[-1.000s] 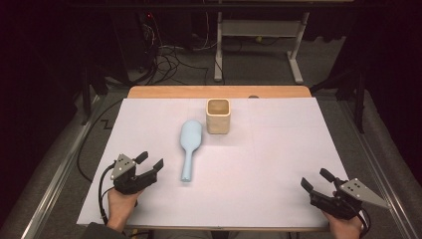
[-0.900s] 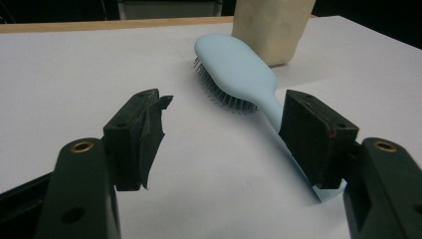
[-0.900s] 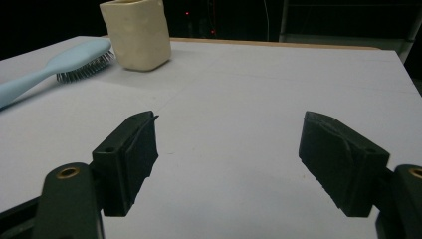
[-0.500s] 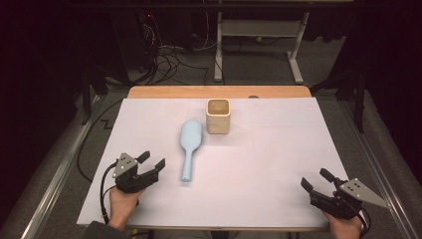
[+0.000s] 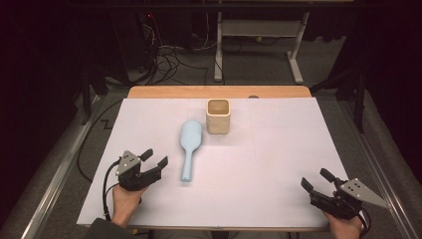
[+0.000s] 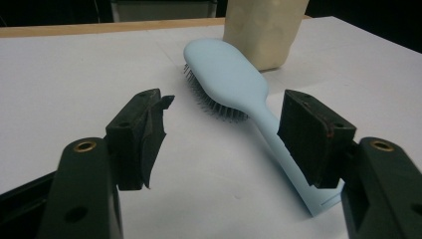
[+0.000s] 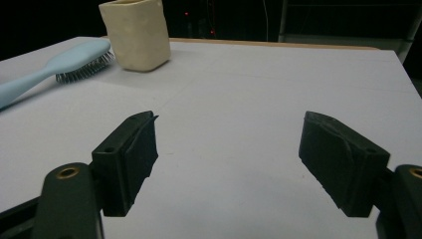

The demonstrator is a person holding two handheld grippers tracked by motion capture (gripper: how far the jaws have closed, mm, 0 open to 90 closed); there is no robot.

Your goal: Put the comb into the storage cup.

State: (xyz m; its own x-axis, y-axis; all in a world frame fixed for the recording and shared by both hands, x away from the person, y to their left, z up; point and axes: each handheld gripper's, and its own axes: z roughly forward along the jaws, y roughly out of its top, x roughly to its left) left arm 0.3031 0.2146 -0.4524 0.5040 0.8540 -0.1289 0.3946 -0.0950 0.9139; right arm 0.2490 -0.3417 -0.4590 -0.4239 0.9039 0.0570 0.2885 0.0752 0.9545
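A light blue hairbrush point(image 5: 189, 146) lies bristles down in the middle of the white table cover point(image 5: 278, 149), its handle toward the near edge. A cream square cup point(image 5: 218, 116) stands upright just behind its head. My left gripper point(image 5: 155, 158) rests open at the near left, a short way left of the brush handle; in the left gripper view the hairbrush point(image 6: 234, 84) lies ahead between the jaws, untouched, with the cup point(image 6: 261, 30) behind. My right gripper point(image 5: 315, 180) sits open and empty at the near right corner. The right gripper view shows the cup point(image 7: 135, 32) and brush point(image 7: 54, 67) far off to the left.
A strip of wooden tabletop point(image 5: 219, 91) shows beyond the cover's far edge. Cables point(image 5: 164, 59) and a metal table frame point(image 5: 259, 37) sit on the dark floor behind. Metal rails run along both sides of the table.
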